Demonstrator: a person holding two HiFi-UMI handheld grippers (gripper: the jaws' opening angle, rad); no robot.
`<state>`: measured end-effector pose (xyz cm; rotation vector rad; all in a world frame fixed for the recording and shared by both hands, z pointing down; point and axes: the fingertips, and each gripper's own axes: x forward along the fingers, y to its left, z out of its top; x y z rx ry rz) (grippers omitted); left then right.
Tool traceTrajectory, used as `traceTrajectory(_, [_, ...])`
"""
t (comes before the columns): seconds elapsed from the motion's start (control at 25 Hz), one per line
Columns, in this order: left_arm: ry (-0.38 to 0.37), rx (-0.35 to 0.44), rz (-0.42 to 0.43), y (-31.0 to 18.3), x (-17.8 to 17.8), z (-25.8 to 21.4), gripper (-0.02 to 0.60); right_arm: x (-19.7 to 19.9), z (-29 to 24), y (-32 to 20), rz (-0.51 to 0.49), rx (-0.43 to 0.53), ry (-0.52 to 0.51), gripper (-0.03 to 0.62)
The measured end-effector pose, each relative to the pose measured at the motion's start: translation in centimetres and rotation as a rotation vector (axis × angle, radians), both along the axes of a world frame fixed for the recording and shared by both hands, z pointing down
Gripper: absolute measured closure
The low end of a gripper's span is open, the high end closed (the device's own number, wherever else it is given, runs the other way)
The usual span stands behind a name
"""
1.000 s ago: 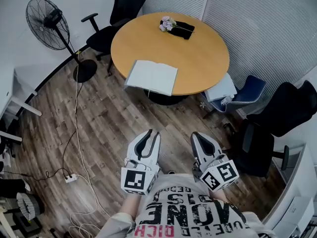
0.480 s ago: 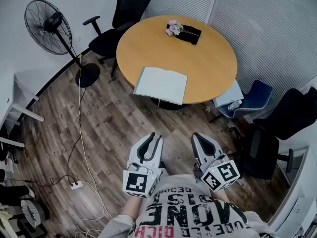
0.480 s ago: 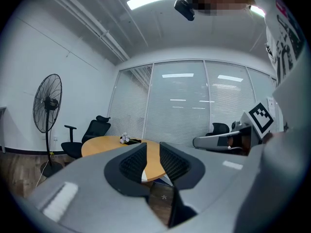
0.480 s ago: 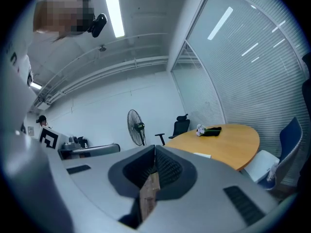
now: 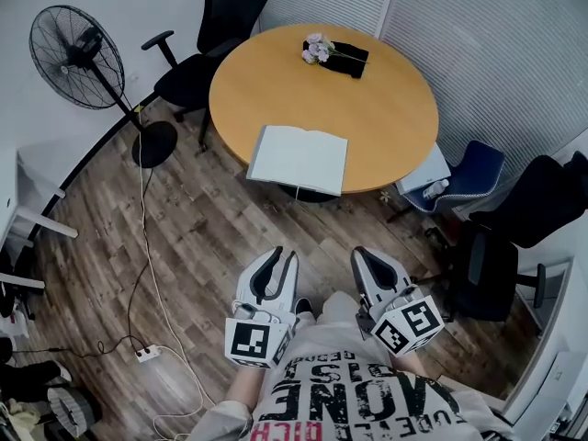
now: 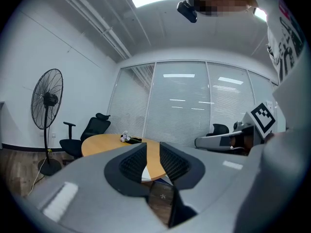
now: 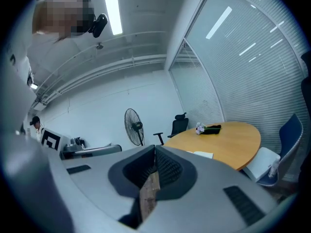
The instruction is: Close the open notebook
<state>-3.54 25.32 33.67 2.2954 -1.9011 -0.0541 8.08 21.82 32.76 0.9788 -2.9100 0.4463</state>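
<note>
The open notebook (image 5: 299, 159) lies white and flat at the near edge of the round wooden table (image 5: 386, 108), a good way ahead of both grippers. My left gripper (image 5: 283, 257) is held level in front of my body, open with a narrow gap and nothing in it. In the left gripper view (image 6: 153, 152) a sliver of the notebook (image 6: 145, 174) shows through that gap. My right gripper (image 5: 366, 255) is beside it, tips together and empty. The right gripper view (image 7: 154, 152) shows the notebook (image 7: 203, 154) on the table (image 7: 233, 137) off to the right.
A bunch of flowers on a black item (image 5: 331, 55) lies at the table's far side. A standing fan (image 5: 78, 49) and a black chair (image 5: 207, 39) are at the left. A blue chair (image 5: 469, 173) and a black chair (image 5: 514, 237) are at the right. A cable and power strip (image 5: 147, 352) lie on the wood floor.
The table and notebook have drawn a little nearer in the head view as I moved toward them. Both grippers kept their place before my body, with jaws unchanged.
</note>
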Motion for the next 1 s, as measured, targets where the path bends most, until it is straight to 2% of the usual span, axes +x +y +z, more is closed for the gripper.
traceTrajectory(0.2, [-0.003, -0.013, 0.018, -1.1, 0.4, 0.2, 0.489, -0.8, 0.0, -0.9, -0.018, -0.008, -0.007, 0.582])
traceTrajectory(0.48, [0.004, -0.025, -0.015, -3.7, -0.7, 0.8, 0.491, -1.0, 1.2, -3.6, -0.026, -0.037, 0.006, 0.582])
traceTrajectory(0.68, [0.024, -0.032, -0.013, -6.8, -0.4, 1.0, 0.489, -1.0, 0.9, -7.1, -0.043, -0.029, 0.011, 0.582])
traceTrajectory(0.84, [-0.008, -0.010, 0.014, -10.3, 0.6, 0.2, 0.489, -0.7, 0.6, -11.0, -0.051, -0.022, 0.005, 0.582])
traceTrajectory(1.0, [-0.012, -0.020, -0.023, -12.7, 0.0, 0.5, 0.491, -0.9, 0.8, -13.9, -0.066, -0.033, 0.001, 0.582])
